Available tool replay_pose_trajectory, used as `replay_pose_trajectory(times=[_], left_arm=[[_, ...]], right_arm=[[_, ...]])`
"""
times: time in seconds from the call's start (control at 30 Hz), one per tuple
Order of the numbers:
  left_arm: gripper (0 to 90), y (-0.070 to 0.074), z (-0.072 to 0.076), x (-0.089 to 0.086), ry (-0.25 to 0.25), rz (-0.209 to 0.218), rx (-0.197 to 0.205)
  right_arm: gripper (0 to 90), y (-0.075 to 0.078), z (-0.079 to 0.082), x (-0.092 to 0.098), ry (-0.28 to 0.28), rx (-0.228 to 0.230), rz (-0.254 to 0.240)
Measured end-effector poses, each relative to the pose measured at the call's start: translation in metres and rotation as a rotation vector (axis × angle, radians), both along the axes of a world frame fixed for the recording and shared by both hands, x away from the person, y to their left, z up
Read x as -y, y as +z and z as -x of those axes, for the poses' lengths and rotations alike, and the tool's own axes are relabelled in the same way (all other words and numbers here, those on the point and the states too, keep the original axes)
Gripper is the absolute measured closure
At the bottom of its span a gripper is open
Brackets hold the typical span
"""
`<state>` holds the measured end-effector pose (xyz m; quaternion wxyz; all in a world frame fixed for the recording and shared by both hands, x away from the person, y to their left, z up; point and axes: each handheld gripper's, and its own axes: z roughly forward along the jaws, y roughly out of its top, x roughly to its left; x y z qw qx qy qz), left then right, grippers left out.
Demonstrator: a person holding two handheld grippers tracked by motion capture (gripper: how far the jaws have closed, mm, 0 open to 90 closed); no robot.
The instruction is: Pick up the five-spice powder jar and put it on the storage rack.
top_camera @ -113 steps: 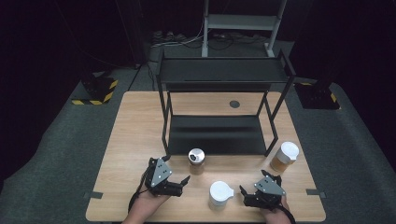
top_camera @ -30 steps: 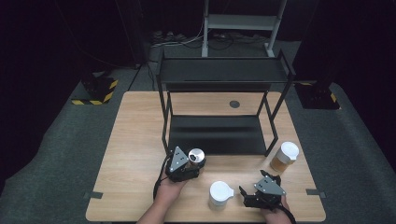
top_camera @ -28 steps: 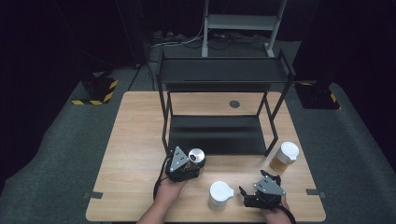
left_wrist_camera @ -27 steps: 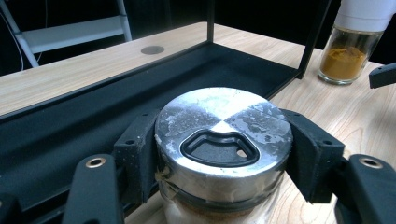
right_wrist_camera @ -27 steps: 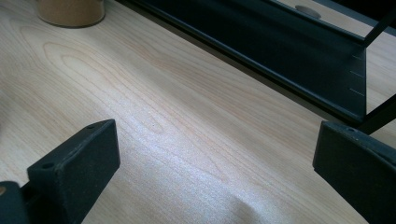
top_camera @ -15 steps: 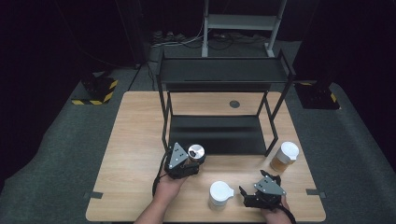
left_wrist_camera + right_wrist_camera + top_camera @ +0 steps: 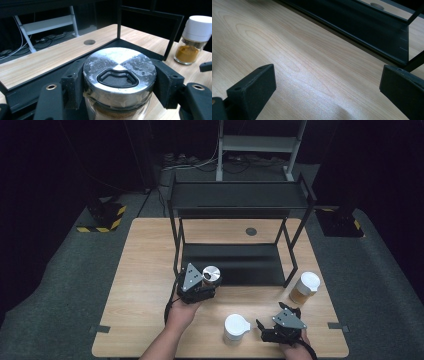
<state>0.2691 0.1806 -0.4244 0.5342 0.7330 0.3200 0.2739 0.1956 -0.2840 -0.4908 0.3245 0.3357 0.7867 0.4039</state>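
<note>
1. Since the earlier frames, left gripper [image 7: 204, 282] has gone from the near table edge to the metal-lidded jar [image 7: 211, 274] and raised it slightly.
2. Its jaws are clamped on the jar just under the lid [image 7: 119, 70]; brown powder shows inside.
3. Jar sits at the near left foot of the black rack [image 7: 239, 200].
4. Right gripper [image 7: 262, 329] unmoved near the table [image 7: 145, 270] edge, jaws apart, just right of the white-lidded jar [image 7: 235, 327].
</note>
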Motion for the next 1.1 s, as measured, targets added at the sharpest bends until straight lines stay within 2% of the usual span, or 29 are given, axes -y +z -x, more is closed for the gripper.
replay_pose_trajectory(times=[0.33,0.8,1.1], left_arm=[[35.0,0.010,-0.012,0.005,0.025,0.001,-0.016],[35.0,0.012,-0.025,0.017,0.063,-0.005,-0.021],[35.0,0.012,-0.039,0.029,0.086,-0.010,-0.020]], right_arm=[[0.2,0.000,0.000,0.001,0.001,-0.001,-0.004],[0.1,0.000,-0.001,0.003,0.001,-0.003,-0.012],[0.1,0.000,-0.001,0.004,0.002,-0.006,-0.019]])
